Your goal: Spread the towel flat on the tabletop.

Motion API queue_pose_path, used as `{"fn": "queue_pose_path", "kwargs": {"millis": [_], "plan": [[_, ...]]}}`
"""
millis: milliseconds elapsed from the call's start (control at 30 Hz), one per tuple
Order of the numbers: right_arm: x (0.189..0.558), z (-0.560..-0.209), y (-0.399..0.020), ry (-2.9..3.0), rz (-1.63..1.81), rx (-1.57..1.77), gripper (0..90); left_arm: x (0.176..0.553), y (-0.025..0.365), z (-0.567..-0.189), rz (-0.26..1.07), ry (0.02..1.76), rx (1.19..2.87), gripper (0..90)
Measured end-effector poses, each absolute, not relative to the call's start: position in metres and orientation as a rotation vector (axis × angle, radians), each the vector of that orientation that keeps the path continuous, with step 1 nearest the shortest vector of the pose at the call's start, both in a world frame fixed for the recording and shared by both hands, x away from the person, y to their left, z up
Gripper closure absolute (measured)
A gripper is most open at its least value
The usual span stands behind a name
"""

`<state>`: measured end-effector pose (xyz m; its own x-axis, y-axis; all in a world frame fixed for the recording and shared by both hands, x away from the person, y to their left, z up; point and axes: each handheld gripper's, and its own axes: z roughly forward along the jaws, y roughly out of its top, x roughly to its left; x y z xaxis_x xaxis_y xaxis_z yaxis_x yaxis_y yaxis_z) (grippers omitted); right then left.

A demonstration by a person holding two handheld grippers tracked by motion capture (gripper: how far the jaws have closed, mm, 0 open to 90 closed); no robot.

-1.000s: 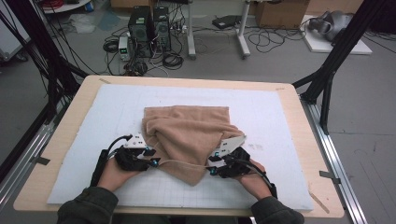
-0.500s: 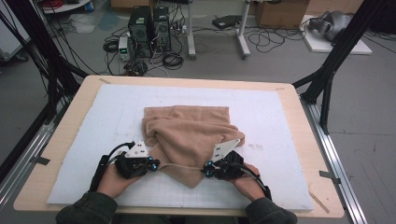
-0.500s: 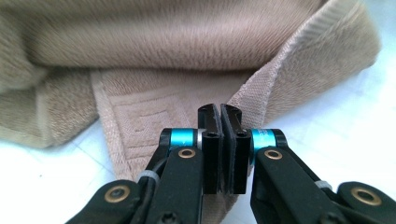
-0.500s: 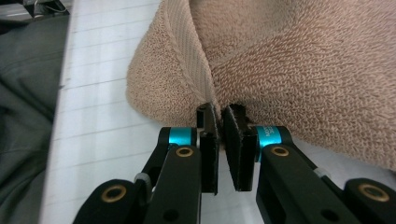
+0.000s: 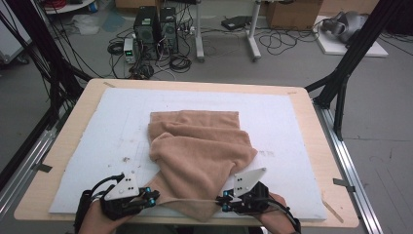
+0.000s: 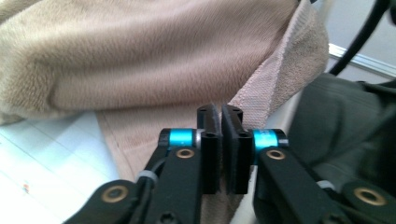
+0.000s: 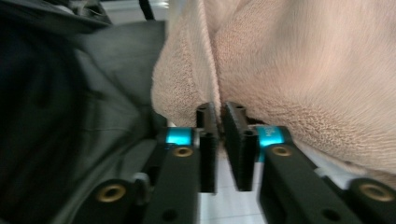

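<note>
A tan towel (image 5: 199,151) lies rumpled on the white mat (image 5: 292,126), its near part drawn toward the table's front edge. My left gripper (image 5: 155,199) is shut on the towel's near hem at the left, and my right gripper (image 5: 221,201) is shut on the same hem at the right. The hem runs taut between them. In the left gripper view the jaws pinch the woven border of the towel (image 6: 140,79). The right gripper view has the jaws closed on a thin fold of the towel (image 7: 299,70).
The mat covers a wooden table (image 5: 311,112) with metal rails along both sides. Black frame legs (image 5: 341,73) stand at the right and left. Computers and cables (image 5: 156,29) lie on the floor beyond the far edge. A dark sleeve (image 7: 70,102) is close to the right gripper.
Both grippers have pulled back toward the table's front edge, dragging the towel's near hem with them. The towel has stretched out nearer to me.
</note>
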<state>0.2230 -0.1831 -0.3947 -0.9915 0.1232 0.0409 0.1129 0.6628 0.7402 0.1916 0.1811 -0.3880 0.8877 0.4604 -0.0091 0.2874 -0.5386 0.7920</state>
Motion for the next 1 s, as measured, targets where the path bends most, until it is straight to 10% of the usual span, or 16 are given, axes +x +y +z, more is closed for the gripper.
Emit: {"fn": "queue_pose_path", "kwargs": {"millis": [500,633,1000], "plan": [[0.276,-0.428,-0.189,2.796,1.142,0.433,58.4,0.252,0.154,-0.439,0.244,0.592,2.281,67.1],[0.279,-0.434,-0.178,2.798,1.081,0.414,68.9,0.245,0.156,-0.441,0.274,0.600,2.244,85.8],[0.247,-0.432,-0.198,2.824,1.045,0.387,89.4,0.191,0.180,-0.430,0.294,0.609,2.235,87.2]]}}
